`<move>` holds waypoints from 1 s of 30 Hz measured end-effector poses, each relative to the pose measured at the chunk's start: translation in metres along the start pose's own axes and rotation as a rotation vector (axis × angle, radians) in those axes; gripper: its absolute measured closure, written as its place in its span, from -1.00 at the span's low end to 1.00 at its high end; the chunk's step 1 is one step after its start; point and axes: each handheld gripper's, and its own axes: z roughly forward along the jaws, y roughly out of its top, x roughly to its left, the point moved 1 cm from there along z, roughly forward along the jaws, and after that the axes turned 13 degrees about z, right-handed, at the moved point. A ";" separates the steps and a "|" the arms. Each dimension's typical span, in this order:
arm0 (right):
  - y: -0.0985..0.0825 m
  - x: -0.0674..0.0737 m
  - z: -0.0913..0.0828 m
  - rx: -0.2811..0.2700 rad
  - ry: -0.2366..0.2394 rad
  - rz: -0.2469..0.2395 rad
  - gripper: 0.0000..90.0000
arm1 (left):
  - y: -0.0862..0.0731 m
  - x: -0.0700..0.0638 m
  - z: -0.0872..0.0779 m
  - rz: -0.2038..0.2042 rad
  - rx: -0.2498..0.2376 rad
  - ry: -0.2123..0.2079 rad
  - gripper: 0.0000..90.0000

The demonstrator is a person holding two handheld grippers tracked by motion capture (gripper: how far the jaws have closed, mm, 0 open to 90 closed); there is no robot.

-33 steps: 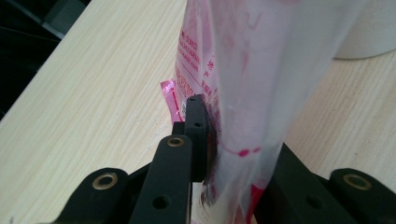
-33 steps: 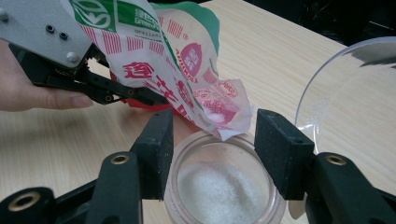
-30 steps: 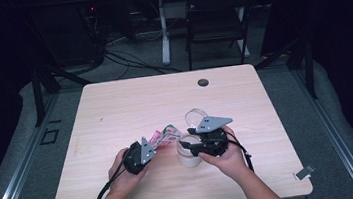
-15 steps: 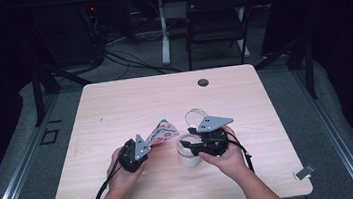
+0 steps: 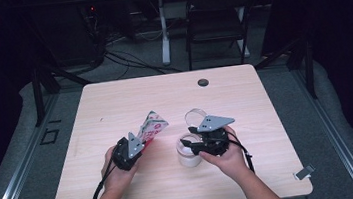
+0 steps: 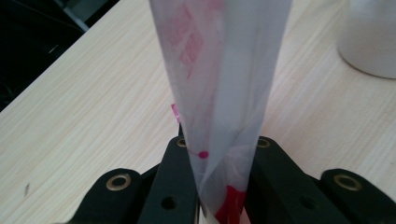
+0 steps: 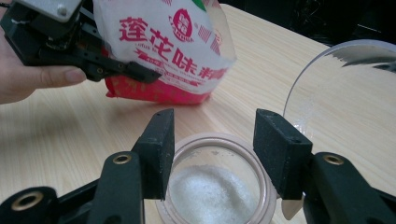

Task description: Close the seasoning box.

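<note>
**Bag held clear of jar, pour not begun**

While I hold both tools over the near half of the table (image 5: 114, 101), the left gripper (image 5: 136, 143) is clamped on the lower end of the seasoning bag (image 5: 151, 125); its jaws have just been closing, and the left gripper view shows the plastic (image 6: 224, 70) pinched between them. Seen from above, the bag's long axis runs up and away from that gripper, tilted toward the middle of the table, with its far end lifted off the wood.

I have the right gripper (image 5: 192, 143) closed around the rim of the open jar (image 5: 189, 153), the jaws standing on either side of the mouth (image 7: 217, 186). White granules lie in the bottom. The hinged clear lid (image 5: 194, 115) stands open on the far side.

As I judge it, the jar sits to the right of the bag, near but apart. The left hand (image 5: 117, 174) would carry the bag's open end across and over the mouth.
</note>
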 end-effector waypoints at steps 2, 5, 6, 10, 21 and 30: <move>0.000 0.000 0.000 0.001 0.000 0.001 0.08 | -0.003 0.004 -0.002 -0.017 0.002 0.013 0.96; 0.000 0.000 0.000 0.001 0.000 0.001 0.08 | -0.007 0.009 -0.005 -0.039 0.007 0.030 0.96; 0.000 0.000 0.000 0.000 0.000 0.001 0.08 | -0.008 0.011 -0.006 -0.048 0.006 0.037 0.96; 0.000 0.000 0.000 -0.005 -0.001 0.002 0.08 | -0.013 0.018 -0.011 -0.062 0.010 0.060 0.96; 0.001 -0.001 0.000 -0.010 0.001 0.005 0.08 | -0.028 0.036 -0.027 -0.098 0.037 0.165 0.97; 0.002 -0.001 0.002 -0.009 0.003 0.009 0.09 | -0.056 0.055 -0.037 -0.190 0.079 0.232 0.96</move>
